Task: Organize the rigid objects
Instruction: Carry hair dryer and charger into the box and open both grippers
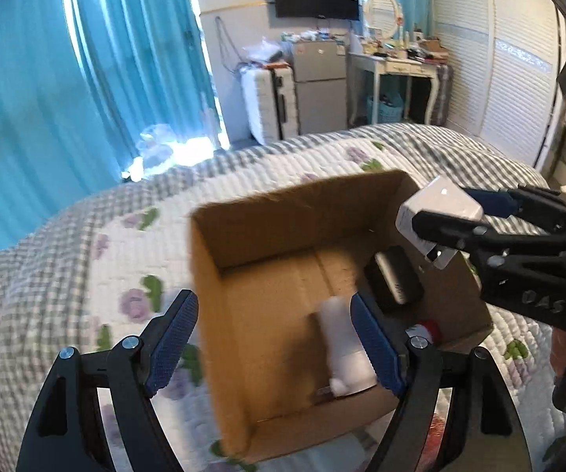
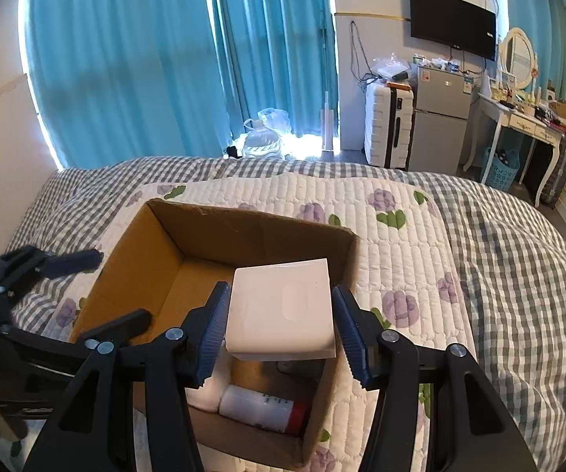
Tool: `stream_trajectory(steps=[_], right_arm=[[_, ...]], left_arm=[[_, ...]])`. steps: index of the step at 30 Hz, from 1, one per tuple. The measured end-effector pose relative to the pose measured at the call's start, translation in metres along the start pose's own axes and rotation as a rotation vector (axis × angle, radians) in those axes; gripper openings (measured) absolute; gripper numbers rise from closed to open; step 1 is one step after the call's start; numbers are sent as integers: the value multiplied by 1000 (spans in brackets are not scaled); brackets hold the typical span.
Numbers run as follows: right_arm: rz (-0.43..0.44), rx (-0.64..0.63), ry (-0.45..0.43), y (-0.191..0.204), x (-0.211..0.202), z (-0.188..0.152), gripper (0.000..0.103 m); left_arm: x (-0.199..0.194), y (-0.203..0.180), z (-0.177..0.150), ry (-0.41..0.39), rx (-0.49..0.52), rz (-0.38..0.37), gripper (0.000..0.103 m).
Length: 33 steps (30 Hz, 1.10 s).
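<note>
**White box held over the open carton on the bed**

The cardboard carton (image 2: 172, 251) sits open-topped on a quilted bedspread (image 2: 400, 212) with purple flowers and a grey check border.

Right hand-held gripper (image 2: 281, 320): jaws partly closed, both blue pads against the sides of a small white box (image 2: 281, 306). The box is clear of the carton floor, above the carton's right-hand part. In the left wrist view the same gripper (image 1: 446, 212) comes in from the right, and the white box (image 1: 438, 204) hangs at the carton's right wall, about level with its rim.

Left hand-held gripper (image 1: 275, 342): jaws spread wide, nothing between them. One pad is outside the carton's left wall (image 1: 204, 306); the other is over the carton's inside. In the right wrist view it (image 2: 123, 289) shows at the carton's left side.

Inside the carton:
- a white bottle (image 2: 257, 409) with a red cap, lying on its side by the near wall;
- a second white item (image 1: 345, 350), blurred in the left wrist view, kind not clear;
- a dark flat case (image 1: 395, 281) leaning at the right wall, beneath the held box.

Background: teal curtains (image 2: 133, 59), wall-mounted television (image 2: 452, 23), small grey fridge (image 2: 442, 118), white suitcase (image 2: 385, 129), white dressing table (image 2: 518, 122).
</note>
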State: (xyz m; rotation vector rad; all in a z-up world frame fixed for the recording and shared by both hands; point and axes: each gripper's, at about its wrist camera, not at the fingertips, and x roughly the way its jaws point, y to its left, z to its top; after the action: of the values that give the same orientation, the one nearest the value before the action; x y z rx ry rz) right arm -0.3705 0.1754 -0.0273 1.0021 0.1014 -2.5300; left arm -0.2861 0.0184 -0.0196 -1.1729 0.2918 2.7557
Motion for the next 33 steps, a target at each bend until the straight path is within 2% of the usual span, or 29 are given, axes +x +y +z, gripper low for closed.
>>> stream_trajectory(steps=[7,15,16,17,18,22,26,29,33], right_arm=[[-34,-34,66,23,45,3,53],[-73,-37,162,36,103,14,53],[-80,-33,159,37,105,17,59],[-75,-27,129,36,102,20,70],[-76,-21,114,34,99,21,73],[-73,24,98,25,85,21,73],[-73,17,84,21,53,11,73],[-97,-11,68,22,14,-1,73],[-118,-19,49,24,-34,-21,81]], left_arm=[[-6,29,-5,-15,-76,25,82],[2,46,-10,-34,-133,-10,82],[2,47,-11,-34,-135,-16,82],[1,47,-12,-34,-137,-22,82],[1,48,-13,-35,-138,-25,82],[-6,49,-16,-33,-144,-23,82],[-28,50,-21,-46,-170,-16,82],[-50,46,-31,-57,-179,-22,82],[-75,35,-55,-50,-193,-8,95]])
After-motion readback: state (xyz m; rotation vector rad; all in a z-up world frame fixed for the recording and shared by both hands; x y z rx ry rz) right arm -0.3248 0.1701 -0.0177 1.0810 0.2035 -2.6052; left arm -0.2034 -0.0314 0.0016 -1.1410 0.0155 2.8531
